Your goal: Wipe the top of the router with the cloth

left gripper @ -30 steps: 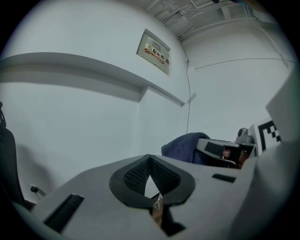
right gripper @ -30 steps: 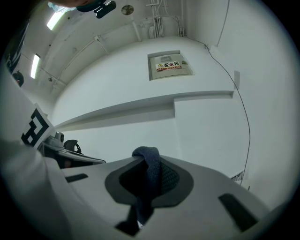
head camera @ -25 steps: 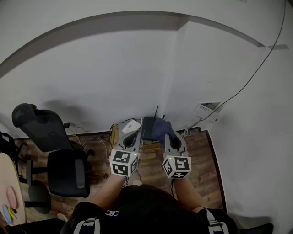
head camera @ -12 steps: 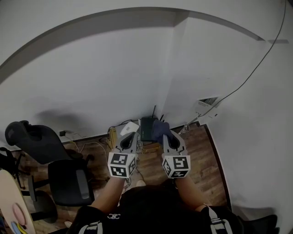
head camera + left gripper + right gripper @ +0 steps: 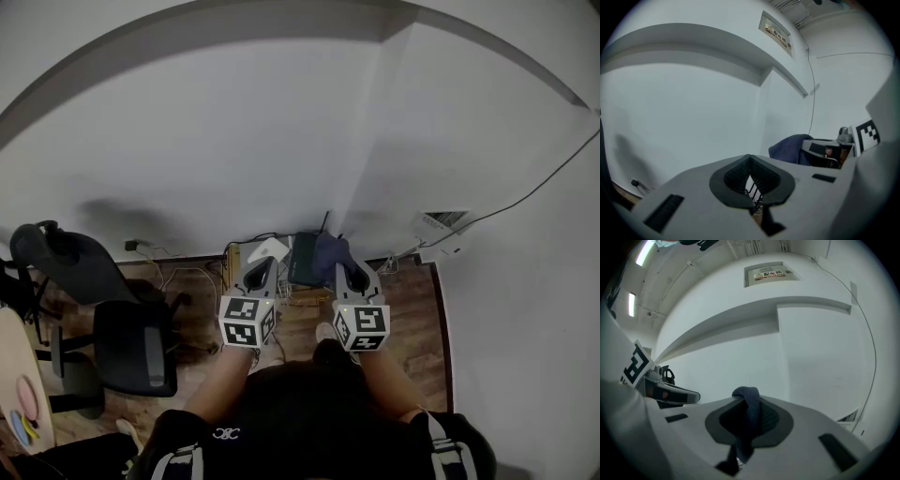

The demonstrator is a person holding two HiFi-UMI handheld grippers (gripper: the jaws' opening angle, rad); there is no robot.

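Nearest, the left hand-held gripper [image 5: 750, 163] has its jaws drawn together with nothing between them. Beside it, the right hand-held gripper [image 5: 749, 420] is clamped on a dark blue cloth [image 5: 330, 254], a fold bulging above its pads. Just beyond both tips, the dark router [image 5: 303, 259] sits low at the foot of the white wall [image 5: 234, 141], the cloth bunched against its right side. A black office chair [image 5: 127, 342] stands on the wooden floor [image 5: 412, 319], off left.

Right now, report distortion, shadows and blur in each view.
Head view: fisheye bows the wall ledge; soft shadow above the chair. Left gripper view: dark round vignette, left claw soft. Right gripper view: same vignette, cloth slightly blurred.
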